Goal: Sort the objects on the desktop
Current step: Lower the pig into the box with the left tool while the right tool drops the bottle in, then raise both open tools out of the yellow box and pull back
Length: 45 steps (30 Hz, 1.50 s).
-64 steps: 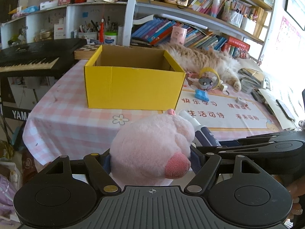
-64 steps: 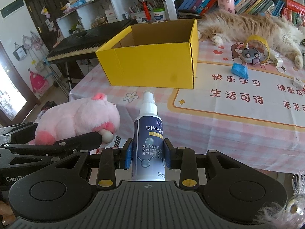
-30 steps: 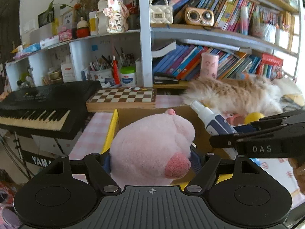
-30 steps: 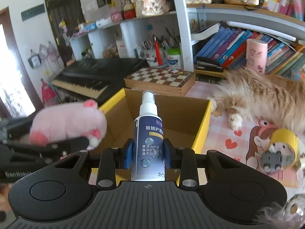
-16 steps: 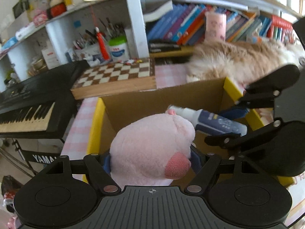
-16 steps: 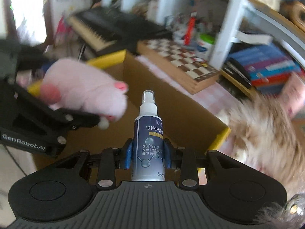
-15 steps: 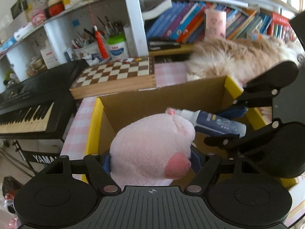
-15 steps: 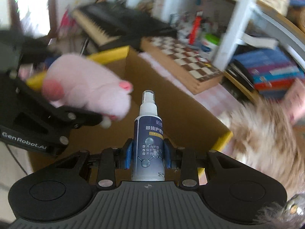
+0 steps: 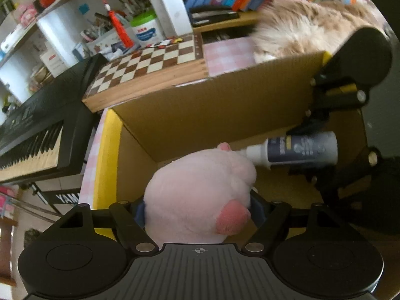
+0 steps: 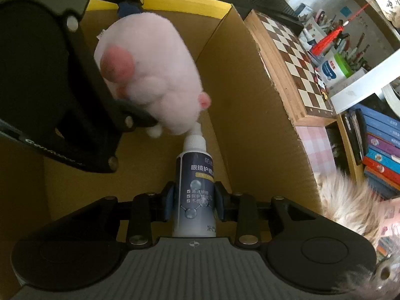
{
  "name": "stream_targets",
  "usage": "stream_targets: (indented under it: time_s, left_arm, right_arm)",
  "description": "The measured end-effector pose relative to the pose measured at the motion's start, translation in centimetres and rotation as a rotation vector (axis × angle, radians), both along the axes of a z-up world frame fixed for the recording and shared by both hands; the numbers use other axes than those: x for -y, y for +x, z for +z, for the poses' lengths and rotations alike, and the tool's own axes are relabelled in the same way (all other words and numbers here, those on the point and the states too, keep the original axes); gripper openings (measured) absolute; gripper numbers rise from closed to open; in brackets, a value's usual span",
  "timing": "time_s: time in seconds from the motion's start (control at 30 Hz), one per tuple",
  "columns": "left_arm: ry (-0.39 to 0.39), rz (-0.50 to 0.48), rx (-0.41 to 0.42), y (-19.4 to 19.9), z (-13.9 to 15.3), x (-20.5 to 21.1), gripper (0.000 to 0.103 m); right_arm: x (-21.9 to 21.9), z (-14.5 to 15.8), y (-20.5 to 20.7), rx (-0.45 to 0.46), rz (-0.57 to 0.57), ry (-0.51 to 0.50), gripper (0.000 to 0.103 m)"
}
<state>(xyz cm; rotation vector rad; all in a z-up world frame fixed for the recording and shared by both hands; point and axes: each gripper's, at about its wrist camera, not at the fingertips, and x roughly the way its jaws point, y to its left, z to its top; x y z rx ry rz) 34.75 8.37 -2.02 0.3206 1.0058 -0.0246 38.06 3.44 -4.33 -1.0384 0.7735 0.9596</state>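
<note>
As seen from the left wrist camera, a pink plush toy (image 9: pixel 200 192) fills the lower middle of the view, clamped between the fingers of the left hand-held gripper (image 9: pixel 200 207) and hanging over the open yellow cardboard box (image 9: pixel 107 155). Its fur bulges around the pads, so it looks soft, light and squashy; a hold across the thick middle of the body seems safest. At about 2 o'clock from the toy, a dark spray bottle (image 9: pixel 297 150) lies sideways in the right hand-held gripper, its white nozzle touching or nearly touching the plush. Behind the box, toward 11 o'clock, sit a chessboard (image 9: pixel 152 57) and a black keyboard (image 9: pixel 37 130); a furry cat (image 9: pixel 307 30) lies at 1 o'clock. Through the right wrist camera, the right hand-held gripper (image 10: pixel 192 201) is closed on the spray bottle (image 10: pixel 196 190) at mid-body, blue pads pressing its label. The bottle looks rigid, smooth and likely slippery, and fairly light. Its nozzle points to 12 o'clock, meeting the plush toy (image 10: pixel 147 82) held at 11 o'clock, both inside the box walls (image 10: pixel 250 95).
</note>
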Motion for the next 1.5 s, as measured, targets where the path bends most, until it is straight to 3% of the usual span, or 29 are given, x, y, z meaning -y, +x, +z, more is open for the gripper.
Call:
stream_targets:
  time_s: [0.2, 0.33, 0.5, 0.6, 1.07, 1.5]
  left_arm:
    - [0.046, -0.018, -0.010, 0.2, 0.0, 0.7, 0.083]
    - [0.062, -0.014, 0.031, -0.4, 0.6, 1.0, 0.090]
    - [0.064, -0.014, 0.114, -2.1, 2.3, 1.2, 0.091]
    - [0.038, -0.001, 0.165, -3.5, 3.8, 1.0, 0.092]
    - [-0.117, 0.074, 0.415, -9.3, 10.2, 0.3, 0.100]
    - [-0.175, 0.159, 0.510, -15.7, 10.6, -0.6, 0.103]
  right_arm:
    - [0.3, 0.0, 0.6, -0.035, -0.012, -0.006, 0.030]
    - [0.5, 0.4, 0.7, -0.045, -0.037, 0.026, 0.030]
    - [1.4, 2.0, 0.8, -0.024, -0.096, 0.129, 0.045]
    - [2.5, 3.5, 0.2, 0.007, -0.132, 0.205, 0.050]
    - [8.8, 11.0, -3.6, 0.113, -0.398, 0.541, 0.055]
    - [11.9, 12.2, -9.9, 0.159, -0.677, 0.732, 0.058]
